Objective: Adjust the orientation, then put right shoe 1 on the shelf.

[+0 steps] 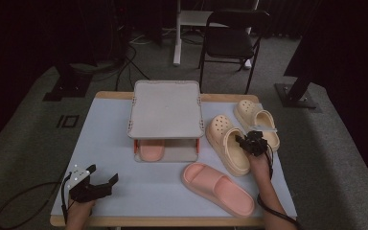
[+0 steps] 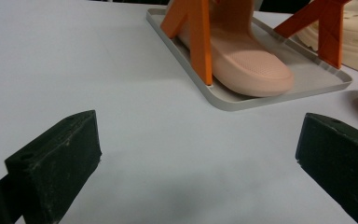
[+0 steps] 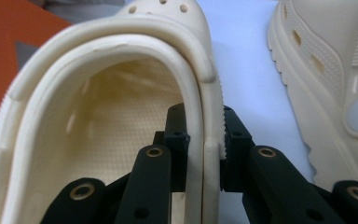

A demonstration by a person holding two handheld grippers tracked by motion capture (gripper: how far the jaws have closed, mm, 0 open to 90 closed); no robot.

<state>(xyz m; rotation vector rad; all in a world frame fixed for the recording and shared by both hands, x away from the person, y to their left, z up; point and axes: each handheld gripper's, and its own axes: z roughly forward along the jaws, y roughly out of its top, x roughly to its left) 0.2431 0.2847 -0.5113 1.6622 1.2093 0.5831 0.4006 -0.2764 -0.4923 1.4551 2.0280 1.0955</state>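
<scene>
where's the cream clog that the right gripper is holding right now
In the high view the held cream clog lies right of centre on the table, between the grey shoe rack and the second cream clog, the right gripper clamping its side wall.

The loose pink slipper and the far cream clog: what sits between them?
The other cream clog, its side wall pinched by the right hand-held gripper, seen in the high view.
</scene>
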